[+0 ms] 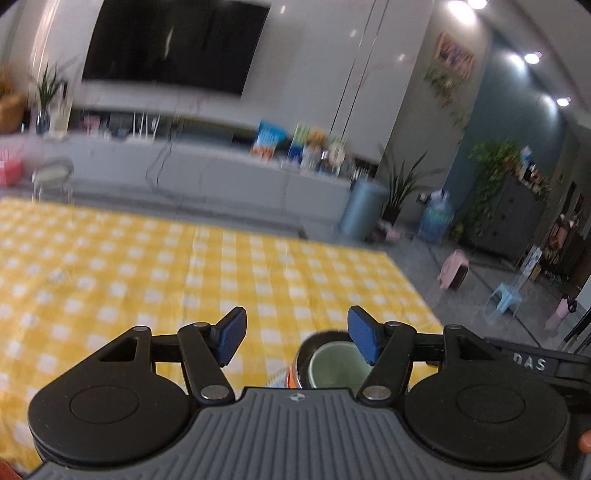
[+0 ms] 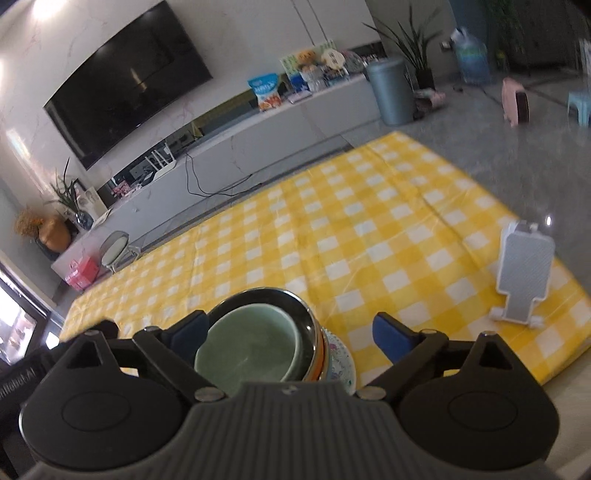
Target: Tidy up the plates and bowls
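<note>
Dim, motion-blurred fisheye views with curved edges; ceiling lights [image 1: 476, 3] glare.

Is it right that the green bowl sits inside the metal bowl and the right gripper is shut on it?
Not quite. The green bowl does sit inside the metal bowl, but the right gripper is open; the right wrist view shows its pads clear of the stack.
</note>
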Available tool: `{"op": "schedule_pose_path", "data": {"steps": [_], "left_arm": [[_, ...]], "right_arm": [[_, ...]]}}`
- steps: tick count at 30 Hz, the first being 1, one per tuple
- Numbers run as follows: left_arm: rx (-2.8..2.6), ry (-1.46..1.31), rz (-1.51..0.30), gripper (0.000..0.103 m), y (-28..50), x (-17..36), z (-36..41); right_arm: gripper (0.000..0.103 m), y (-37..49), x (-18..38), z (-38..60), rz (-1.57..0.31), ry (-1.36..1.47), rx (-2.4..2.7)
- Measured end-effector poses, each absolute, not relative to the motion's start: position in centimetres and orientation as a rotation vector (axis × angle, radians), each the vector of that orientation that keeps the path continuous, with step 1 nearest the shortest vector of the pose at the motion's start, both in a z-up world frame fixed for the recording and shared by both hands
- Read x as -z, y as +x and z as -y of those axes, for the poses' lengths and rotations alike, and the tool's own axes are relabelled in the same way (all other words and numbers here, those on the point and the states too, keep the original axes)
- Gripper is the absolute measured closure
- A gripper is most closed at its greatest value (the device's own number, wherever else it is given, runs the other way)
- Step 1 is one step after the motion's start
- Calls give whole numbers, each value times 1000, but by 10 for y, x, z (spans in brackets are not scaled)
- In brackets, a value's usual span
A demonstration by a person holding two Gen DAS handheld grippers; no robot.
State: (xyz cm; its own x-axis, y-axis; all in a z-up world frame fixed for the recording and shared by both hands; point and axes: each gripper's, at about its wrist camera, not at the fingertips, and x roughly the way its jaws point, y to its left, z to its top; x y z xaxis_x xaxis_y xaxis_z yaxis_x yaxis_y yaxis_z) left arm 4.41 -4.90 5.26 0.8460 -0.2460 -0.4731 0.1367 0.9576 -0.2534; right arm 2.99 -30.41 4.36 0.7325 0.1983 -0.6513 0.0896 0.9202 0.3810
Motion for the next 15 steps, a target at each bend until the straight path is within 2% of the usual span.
{"op": "schedule_pose_path", "data": {"steps": [5,8,12,15], "left_arm": [[210,-98,-473,29,22,-54,59],[208,-1,-460,26,9,-50,66],[149,127,-428,21,-12,-43,73],[128,155,-431,21,-22,-37,75]], "right_arm": [[8,-11,-61,297,-660,332,-41],[7,-36,-69,292,-575,281,-21],[6,-65,-67,286,-463,222,-12],[6,-77,-57,280,-448,173,-8]]}}
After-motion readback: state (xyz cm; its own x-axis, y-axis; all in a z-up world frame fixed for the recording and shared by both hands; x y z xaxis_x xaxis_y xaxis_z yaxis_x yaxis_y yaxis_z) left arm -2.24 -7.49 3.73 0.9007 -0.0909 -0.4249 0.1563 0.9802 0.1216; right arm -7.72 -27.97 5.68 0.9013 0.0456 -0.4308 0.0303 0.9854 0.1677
